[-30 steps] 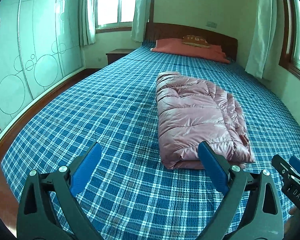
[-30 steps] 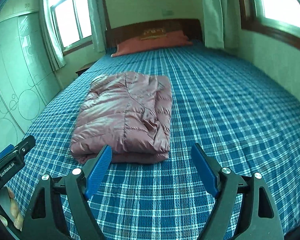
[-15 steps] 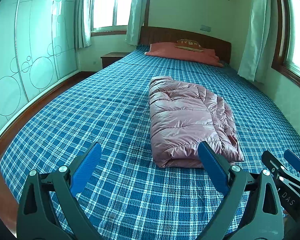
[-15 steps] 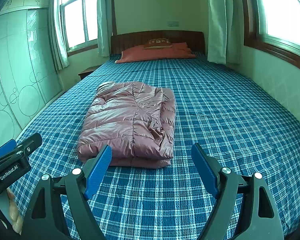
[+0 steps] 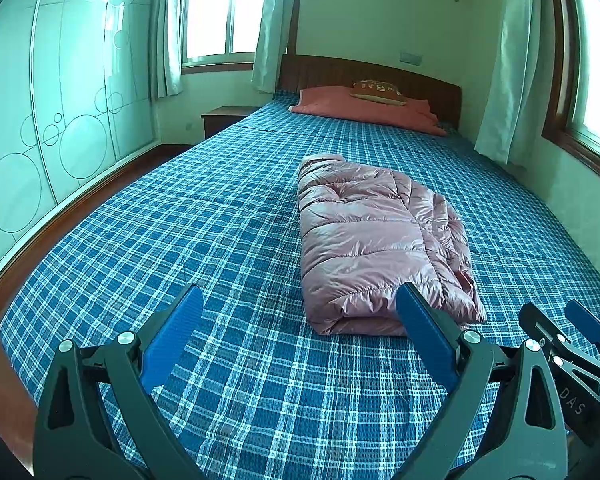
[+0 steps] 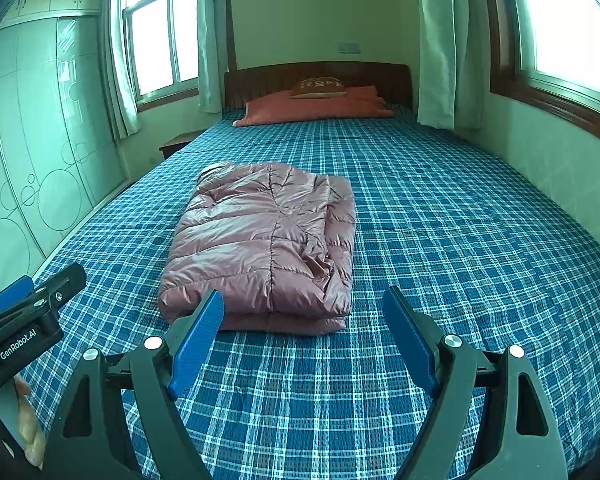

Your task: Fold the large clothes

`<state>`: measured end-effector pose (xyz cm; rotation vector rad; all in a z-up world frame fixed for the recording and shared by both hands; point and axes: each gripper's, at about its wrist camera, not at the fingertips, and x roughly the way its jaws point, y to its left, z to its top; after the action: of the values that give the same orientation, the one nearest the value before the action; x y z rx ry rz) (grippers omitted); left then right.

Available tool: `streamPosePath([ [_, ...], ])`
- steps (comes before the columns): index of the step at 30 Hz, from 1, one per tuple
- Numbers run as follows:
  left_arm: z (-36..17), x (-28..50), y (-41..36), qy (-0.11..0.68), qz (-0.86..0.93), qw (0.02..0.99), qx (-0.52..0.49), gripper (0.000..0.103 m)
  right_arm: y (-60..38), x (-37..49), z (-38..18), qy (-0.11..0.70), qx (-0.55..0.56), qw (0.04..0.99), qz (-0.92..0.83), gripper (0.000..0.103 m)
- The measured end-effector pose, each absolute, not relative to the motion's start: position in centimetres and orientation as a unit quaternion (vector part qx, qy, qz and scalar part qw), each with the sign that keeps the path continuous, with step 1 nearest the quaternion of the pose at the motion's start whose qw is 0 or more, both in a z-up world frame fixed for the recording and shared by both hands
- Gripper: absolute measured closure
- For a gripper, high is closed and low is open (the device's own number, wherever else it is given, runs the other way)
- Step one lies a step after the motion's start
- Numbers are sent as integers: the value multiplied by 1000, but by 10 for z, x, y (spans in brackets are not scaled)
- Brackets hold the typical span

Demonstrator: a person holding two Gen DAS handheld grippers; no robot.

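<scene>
My left tool [image 5: 300, 312] and my right tool [image 6: 302, 308] are both wide apart and hold nothing. Just beyond them lies one pink padded jacket [image 6: 260, 240], folded into a thick rectangle, on the one blue checked bed [image 6: 460, 240].

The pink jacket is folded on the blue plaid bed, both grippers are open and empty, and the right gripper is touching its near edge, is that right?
Not quite. The right gripper is not touching the jacket; it sits short of the near edge, over the plaid bed, as the right wrist view shows. The rest holds: the jacket is folded, and the left gripper and the right are open and empty.
</scene>
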<state>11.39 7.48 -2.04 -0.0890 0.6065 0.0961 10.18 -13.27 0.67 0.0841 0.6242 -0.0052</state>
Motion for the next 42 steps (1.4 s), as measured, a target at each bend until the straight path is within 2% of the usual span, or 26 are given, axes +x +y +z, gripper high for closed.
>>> streamPosePath([
  [42,-21,115,69,294,52,954,-38,6,-131,103,7,305,42,951,1,23],
])
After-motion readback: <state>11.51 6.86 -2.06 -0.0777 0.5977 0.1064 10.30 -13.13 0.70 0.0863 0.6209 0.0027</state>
